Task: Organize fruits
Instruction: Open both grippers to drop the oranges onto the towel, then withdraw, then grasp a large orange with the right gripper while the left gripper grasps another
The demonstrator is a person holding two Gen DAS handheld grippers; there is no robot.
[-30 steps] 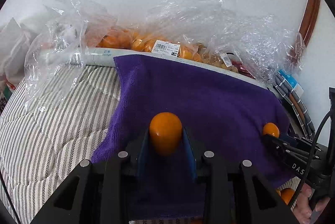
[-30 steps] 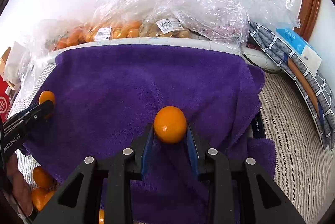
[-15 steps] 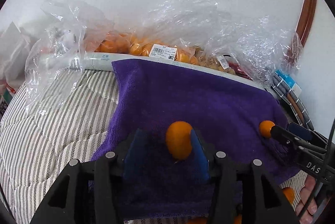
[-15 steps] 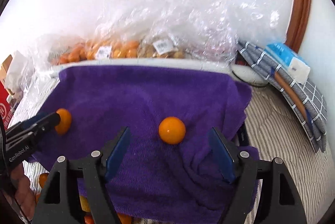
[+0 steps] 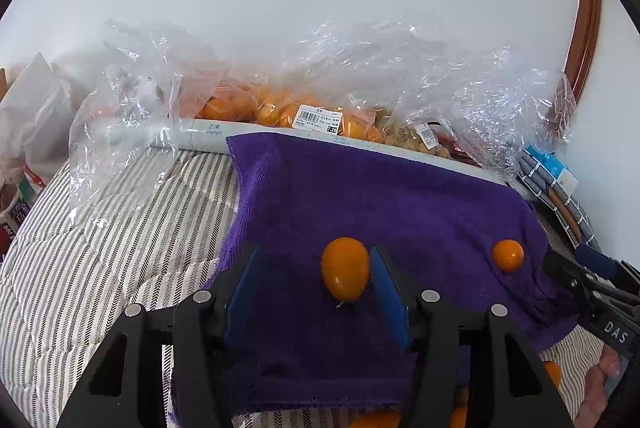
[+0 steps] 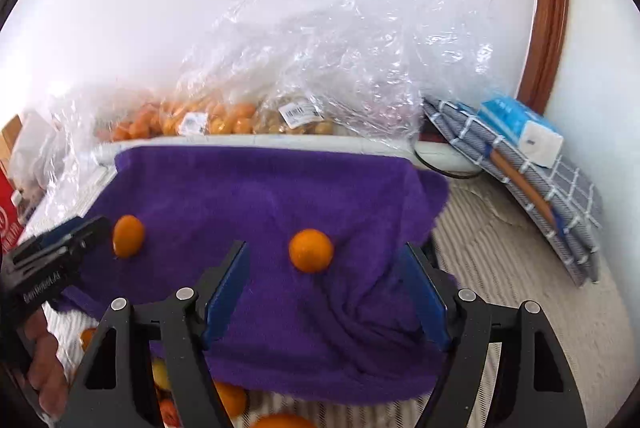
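Note:
Two small orange fruits lie on a purple towel [image 5: 400,196]. An oval one [image 5: 345,269] lies between the open fingers of my left gripper [image 5: 316,284], close to the right finger; it shows at the left in the right wrist view [image 6: 128,236]. A round one [image 6: 311,250] lies free in front of my open right gripper [image 6: 326,288]; it shows in the left wrist view [image 5: 507,255] too. More orange fruits [image 6: 228,398] lie below the towel's front edge.
Clear plastic bags of orange fruits [image 5: 280,108] and brownish fruits [image 6: 296,120] stand along the white wall behind the towel. A folded grey checked cloth with a blue-white pack [image 6: 520,128] lies at right. A striped bedcover [image 5: 100,248] spreads to the left.
Both grippers opened and let go of their fruits, which now lie on the towel. Both grippers drew back a little, the right one opening widest.

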